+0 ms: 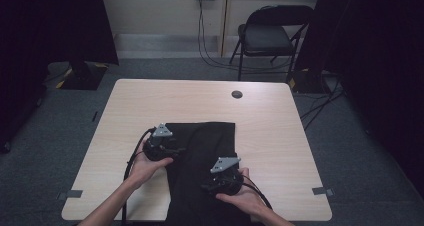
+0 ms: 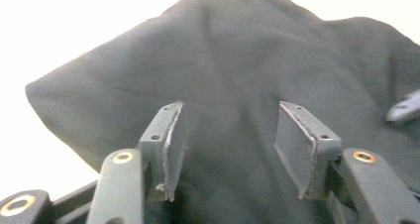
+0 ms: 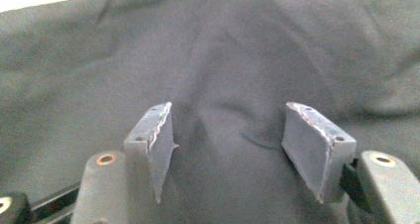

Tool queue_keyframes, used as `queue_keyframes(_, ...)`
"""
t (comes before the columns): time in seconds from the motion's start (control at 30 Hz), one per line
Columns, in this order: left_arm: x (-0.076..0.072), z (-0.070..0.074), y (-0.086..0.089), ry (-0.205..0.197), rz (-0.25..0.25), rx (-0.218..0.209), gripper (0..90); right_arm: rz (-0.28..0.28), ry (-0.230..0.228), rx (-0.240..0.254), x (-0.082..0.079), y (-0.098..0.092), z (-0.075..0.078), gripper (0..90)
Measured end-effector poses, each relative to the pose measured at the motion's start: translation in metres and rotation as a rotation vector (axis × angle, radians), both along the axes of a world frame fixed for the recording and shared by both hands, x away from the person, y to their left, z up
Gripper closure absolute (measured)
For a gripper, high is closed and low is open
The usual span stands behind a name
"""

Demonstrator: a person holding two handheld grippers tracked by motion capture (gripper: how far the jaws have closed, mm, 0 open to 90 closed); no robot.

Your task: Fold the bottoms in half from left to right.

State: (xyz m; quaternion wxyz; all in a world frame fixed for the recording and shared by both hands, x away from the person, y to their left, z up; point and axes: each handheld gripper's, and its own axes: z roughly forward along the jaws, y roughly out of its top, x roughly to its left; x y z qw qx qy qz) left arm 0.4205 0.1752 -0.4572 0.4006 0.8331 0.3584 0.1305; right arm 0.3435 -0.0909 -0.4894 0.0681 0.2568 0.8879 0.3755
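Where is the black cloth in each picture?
High view: the black cloth lies on the near middle of the table, between the two grippers, running off the near edge.
Left gripper view: it spreads across the middle and right, behind the open jaws.
Right gripper view: it covers almost the whole picture.
Shared landmark: the pale table top at the cloth's edge.

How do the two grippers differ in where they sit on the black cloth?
The left gripper sits at the black cloth's left edge, farther up the table; the right gripper sits lower, over the cloth's right part. Both stand open above the fabric, pinching nothing.
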Motion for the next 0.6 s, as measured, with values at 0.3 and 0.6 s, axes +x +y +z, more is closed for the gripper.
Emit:
queue_keyframes(0.3, 0.042, -0.005, 0.024, 0.011, 0.114, -0.027, 34.2, -0.179, -0.100, 0.100, 0.084, -0.034, 0.036, 25.7)
queue_keyframes(0.6, 0.057, -0.032, 0.015, 0.055, 0.112, -0.006, 30.3, -0.294, -0.072, 0.020, 0.158, -0.028, 0.008, 20.3)
